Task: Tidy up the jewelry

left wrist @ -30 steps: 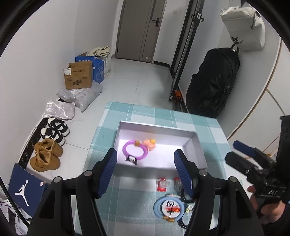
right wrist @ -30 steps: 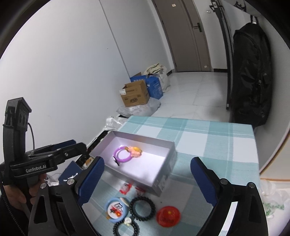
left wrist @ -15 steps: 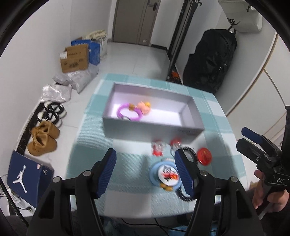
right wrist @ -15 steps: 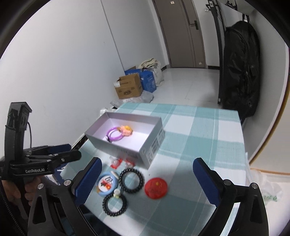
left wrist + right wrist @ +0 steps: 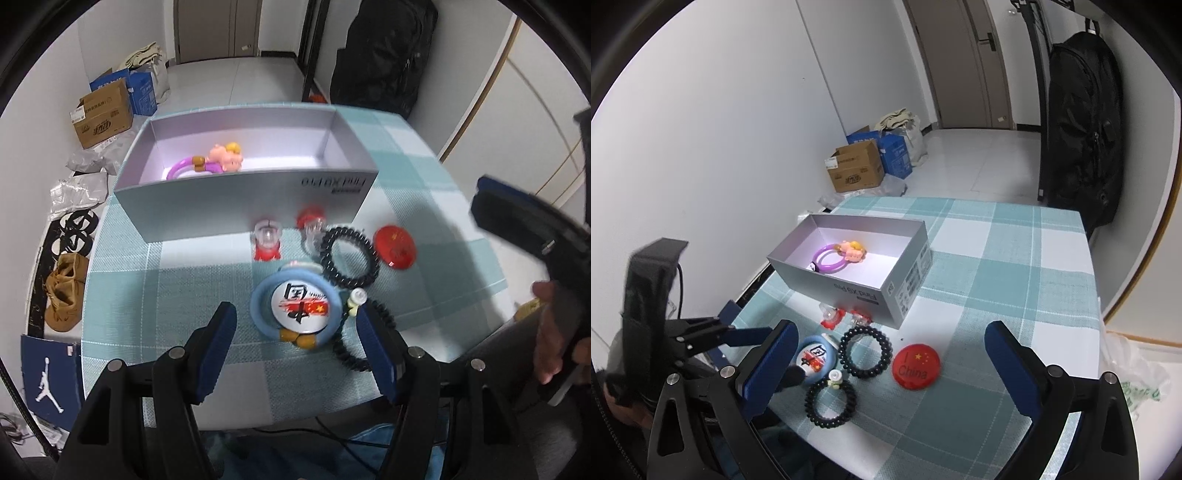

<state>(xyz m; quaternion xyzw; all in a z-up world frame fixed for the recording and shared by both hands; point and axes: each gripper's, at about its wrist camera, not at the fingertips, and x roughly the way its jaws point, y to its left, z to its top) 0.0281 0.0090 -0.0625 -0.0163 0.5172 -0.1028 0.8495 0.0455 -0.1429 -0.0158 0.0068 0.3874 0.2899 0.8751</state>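
Observation:
A grey open box (image 5: 243, 206) (image 5: 908, 266) on the checked tablecloth holds a purple bangle with a pink charm (image 5: 218, 162) (image 5: 836, 256). In front of it lie two red ring cases (image 5: 267, 240), two black bead bracelets (image 5: 349, 256) (image 5: 830, 402), a red round badge (image 5: 394, 246) (image 5: 916, 366) and a blue ring around a white badge (image 5: 295, 308) (image 5: 814, 358). My left gripper (image 5: 297, 341) is open, hovering just above the blue ring. My right gripper (image 5: 890, 354) is open and empty above the bracelets and red badge.
The table (image 5: 1015, 258) stands near a white wall. On the floor to the left are cardboard boxes (image 5: 103, 114), shoes (image 5: 64, 291) and plastic bags. A black bag (image 5: 1082, 122) hangs at the back right. The table's front edge is close below the grippers.
My left gripper has moved back and down towards the blue ring near the table's front edge. My right gripper has come lower over the bracelets and red badge.

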